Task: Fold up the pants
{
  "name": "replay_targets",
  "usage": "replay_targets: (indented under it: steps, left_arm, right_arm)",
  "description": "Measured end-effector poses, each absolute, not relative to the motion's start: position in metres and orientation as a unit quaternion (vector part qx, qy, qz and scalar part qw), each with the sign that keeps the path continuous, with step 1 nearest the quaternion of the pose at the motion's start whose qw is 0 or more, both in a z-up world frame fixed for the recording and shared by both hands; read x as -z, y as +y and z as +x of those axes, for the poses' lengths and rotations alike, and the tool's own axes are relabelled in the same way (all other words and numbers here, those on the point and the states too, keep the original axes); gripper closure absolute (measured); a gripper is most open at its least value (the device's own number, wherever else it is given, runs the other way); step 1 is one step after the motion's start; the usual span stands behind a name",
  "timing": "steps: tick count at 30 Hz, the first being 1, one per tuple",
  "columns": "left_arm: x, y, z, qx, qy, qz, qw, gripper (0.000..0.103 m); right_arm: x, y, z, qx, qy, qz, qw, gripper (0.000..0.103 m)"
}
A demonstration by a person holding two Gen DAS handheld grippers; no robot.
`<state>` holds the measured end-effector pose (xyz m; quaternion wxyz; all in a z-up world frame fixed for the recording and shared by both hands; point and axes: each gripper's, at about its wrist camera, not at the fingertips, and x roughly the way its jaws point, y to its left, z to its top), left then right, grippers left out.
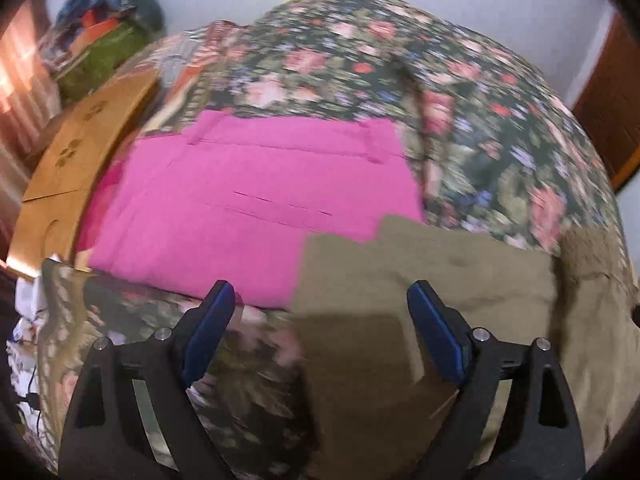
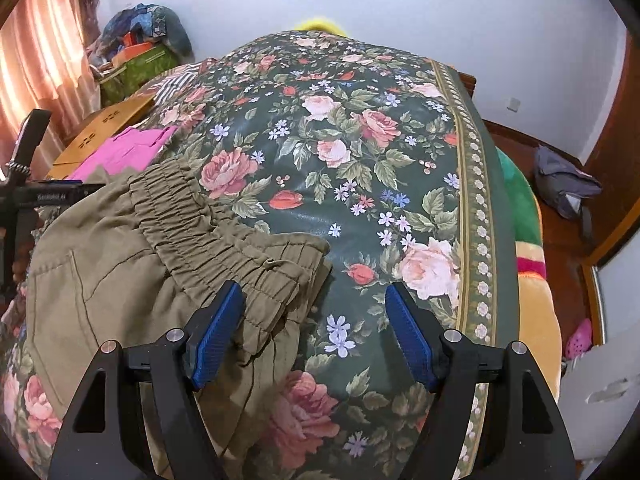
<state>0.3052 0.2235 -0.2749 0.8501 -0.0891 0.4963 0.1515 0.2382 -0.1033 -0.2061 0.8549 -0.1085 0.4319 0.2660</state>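
Looking at olive pants [image 2: 132, 264] spread on the floral bedspread [image 2: 360, 168], lower left of the right wrist frame; same cloth filled the lower right of the left wrist frame [image 1: 420, 320]. Elastic waistband [image 2: 208, 224] ran diagonally toward lower centre, bunched and gathered. Pink folded garment [image 1: 256, 200] lay beyond, centre of the left wrist frame, one corner tucked under or touching the olive cloth; could not tell which. Cardboard box [image 1: 68, 168] at left edge.

Right gripper [image 2: 316, 332] open wide, nothing held, left pad over the waistband edge, right pad over bare bedspread. Left gripper [image 1: 322, 320] also open, empty, hovering over the olive cloth's edge. Left view motion-blurred, contact with fabric not readable.

Judged light, thin woven fabric: limp, no stiffness, likely to drape and drag wrinkles. Not fragile. Bedspread looked glossy, so probably slid easily. Waistband judged the best hold: thicker, ribbed, less slip between pads. Second hold better at a hem or the opposite waistband corner, kept taut to stop sagging.
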Motion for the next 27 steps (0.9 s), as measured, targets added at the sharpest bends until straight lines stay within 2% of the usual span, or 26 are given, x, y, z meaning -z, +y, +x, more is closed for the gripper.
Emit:
replay_targets:
  steps: [6,15,19,23,27]
  left_arm:
    - [0.261,0.252,0.296,-0.187,0.483,-0.1,0.85,0.013]
    - [0.225,0.235,0.246,-0.128,0.454,-0.108,0.875,0.013]
    - [0.214,0.222,0.223,-0.101,0.433,-0.127,0.887,0.008]
    - [0.218,0.21,0.212,-0.084,0.438,-0.128,0.886,0.007]
    - [0.237,0.206,0.212,-0.074,0.459,-0.135,0.875,0.007]
  right_arm:
    - [0.196,-0.105,0.236,-0.252,0.422,-0.111,0.863,0.034]
    - [0.159,-0.11,0.217,-0.247,0.423,-0.106,0.865,0.033]
    - [0.153,-0.107,0.204,-0.244,0.419,-0.11,0.868,0.033]
    - [0.154,-0.107,0.194,-0.255,0.425,-0.089,0.864,0.031]
    - [0.171,-0.106,0.195,-0.26,0.469,-0.064,0.842,0.028]
